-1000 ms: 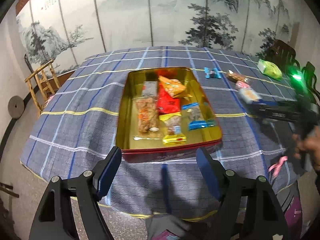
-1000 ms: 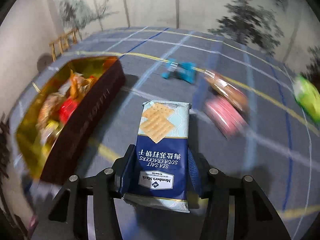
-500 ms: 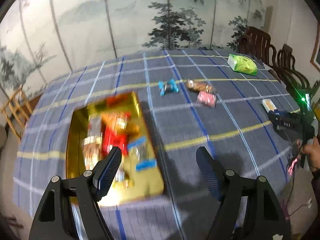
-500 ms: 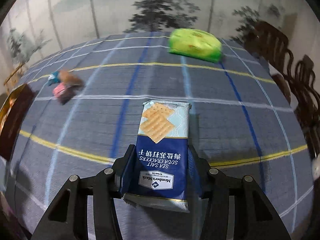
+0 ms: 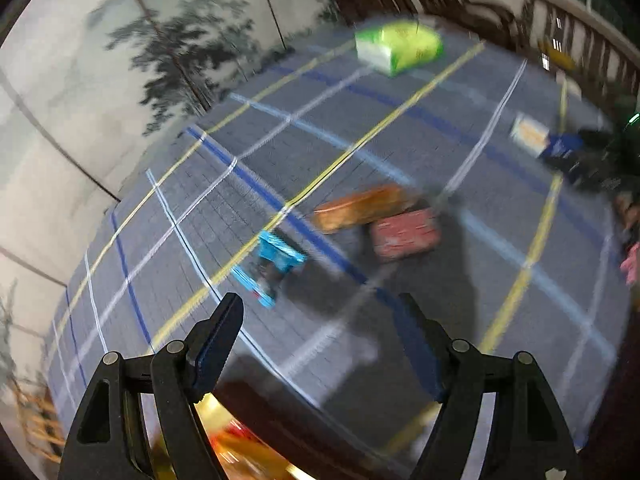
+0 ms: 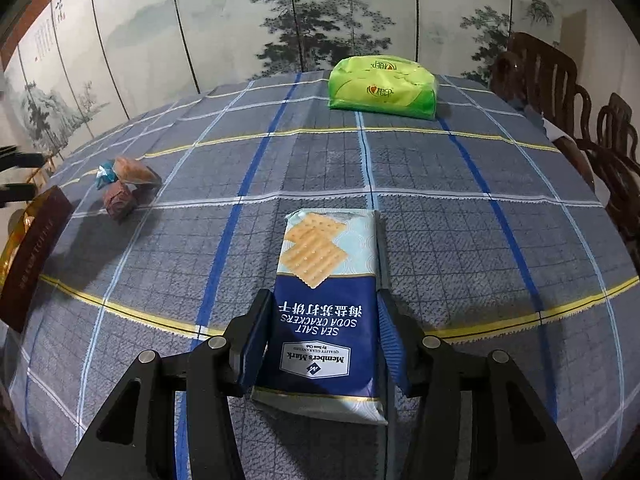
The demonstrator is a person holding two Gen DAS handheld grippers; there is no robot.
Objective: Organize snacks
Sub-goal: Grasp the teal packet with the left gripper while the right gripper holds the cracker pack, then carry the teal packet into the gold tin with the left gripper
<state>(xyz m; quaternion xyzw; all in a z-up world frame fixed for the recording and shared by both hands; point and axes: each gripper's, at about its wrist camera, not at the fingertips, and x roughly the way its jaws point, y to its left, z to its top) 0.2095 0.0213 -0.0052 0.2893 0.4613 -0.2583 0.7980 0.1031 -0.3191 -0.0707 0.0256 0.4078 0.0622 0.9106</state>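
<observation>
Left tongs (image 5: 320, 312) swung off tin; blue-white cracker pack (image 6: 324, 304) clamped lengthwise.

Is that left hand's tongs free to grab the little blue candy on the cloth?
Probably yes. The left tongs are open and empty, and the blue candy lies just ahead of them on the tablecloth with nothing between; the orange and pink packets sit off to the side.

Navy-and-pale-blue cracker packet (image 6: 326, 304), lime-green pack (image 6: 382, 86), grey-blue plaid tablecloth (image 6: 460, 200)
</observation>
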